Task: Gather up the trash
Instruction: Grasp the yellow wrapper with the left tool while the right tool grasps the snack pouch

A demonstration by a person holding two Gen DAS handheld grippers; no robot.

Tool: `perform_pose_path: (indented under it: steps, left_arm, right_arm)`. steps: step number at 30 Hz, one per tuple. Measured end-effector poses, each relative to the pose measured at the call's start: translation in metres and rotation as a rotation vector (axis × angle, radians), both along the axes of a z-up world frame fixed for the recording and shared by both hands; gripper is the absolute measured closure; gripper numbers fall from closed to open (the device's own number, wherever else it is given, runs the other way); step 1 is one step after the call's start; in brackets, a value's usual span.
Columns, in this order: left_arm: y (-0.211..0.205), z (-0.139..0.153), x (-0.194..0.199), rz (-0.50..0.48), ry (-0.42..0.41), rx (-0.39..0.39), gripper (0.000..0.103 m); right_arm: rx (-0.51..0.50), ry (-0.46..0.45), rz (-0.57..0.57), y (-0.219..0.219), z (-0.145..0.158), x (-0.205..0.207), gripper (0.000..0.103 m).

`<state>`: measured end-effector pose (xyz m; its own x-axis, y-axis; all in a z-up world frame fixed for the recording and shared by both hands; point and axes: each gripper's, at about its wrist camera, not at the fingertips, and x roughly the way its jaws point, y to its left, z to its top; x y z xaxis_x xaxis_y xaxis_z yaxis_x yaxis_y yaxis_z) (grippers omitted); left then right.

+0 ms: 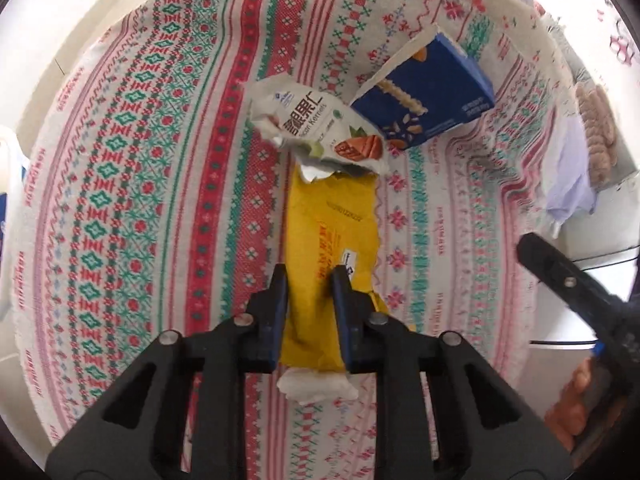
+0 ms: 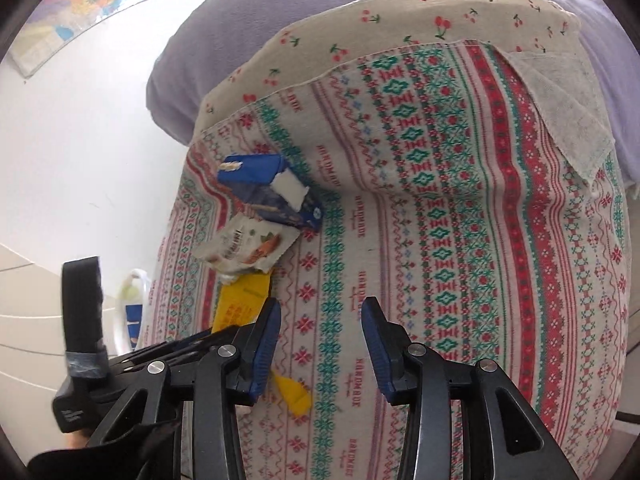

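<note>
Now left hand-held gripper (image 1: pixel 307 280) pinches yellow wrapper (image 1: pixel 334 216)

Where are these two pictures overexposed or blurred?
Left wrist view: the pale floor at upper left is washed out, and the blue cardboard box looks slightly soft. Right wrist view: the white wall glares brightly, and straight stripes bend toward the edges.

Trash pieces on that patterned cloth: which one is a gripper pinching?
The yellow wrapper: the left gripper pinches it, while the white nut packet and blue box lie untouched.
</note>
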<state>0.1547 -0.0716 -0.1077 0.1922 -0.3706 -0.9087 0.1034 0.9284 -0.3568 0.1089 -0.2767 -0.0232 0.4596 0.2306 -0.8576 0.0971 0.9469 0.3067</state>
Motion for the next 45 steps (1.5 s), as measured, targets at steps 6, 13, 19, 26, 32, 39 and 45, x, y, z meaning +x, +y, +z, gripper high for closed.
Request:
perform_pose_path:
  steps: [6,13,19,26,32,39,45]
  left_arm:
    - [0.021,0.019,-0.009,0.003,-0.013,-0.088,0.091]
    - [0.055,0.05,-0.017,0.015,-0.07,-0.242,0.091]
    - [0.102,0.064,-0.013,0.079,-0.111,-0.338,0.091]
    - [0.143,0.074,-0.007,0.22,-0.149,-0.325,0.092]
    - [0.166,0.07,-0.009,0.264,-0.143,-0.305,0.091]
    - [0.16,0.062,-0.008,0.283,-0.14,-0.274,0.091]
    - [0.167,0.064,-0.007,0.285,-0.142,-0.262,0.091]
  right_arm:
    - [0.03,0.008,-0.001,-0.001,-0.007,0.008,0.059]
    - [0.058,0.02,-0.007,0.004,-0.017,0.018,0.058]
    - [0.056,0.032,0.01,0.019,-0.025,0.026,0.057]
    - [0.103,0.061,0.053,0.038,-0.037,0.036,0.054]
    - [0.237,0.085,-0.012,0.037,-0.057,0.061,0.052]
    - [0.238,0.065,-0.046,0.056,-0.077,0.081,0.052]
    - [0.18,0.034,-0.048,0.072,-0.075,0.085,0.053]
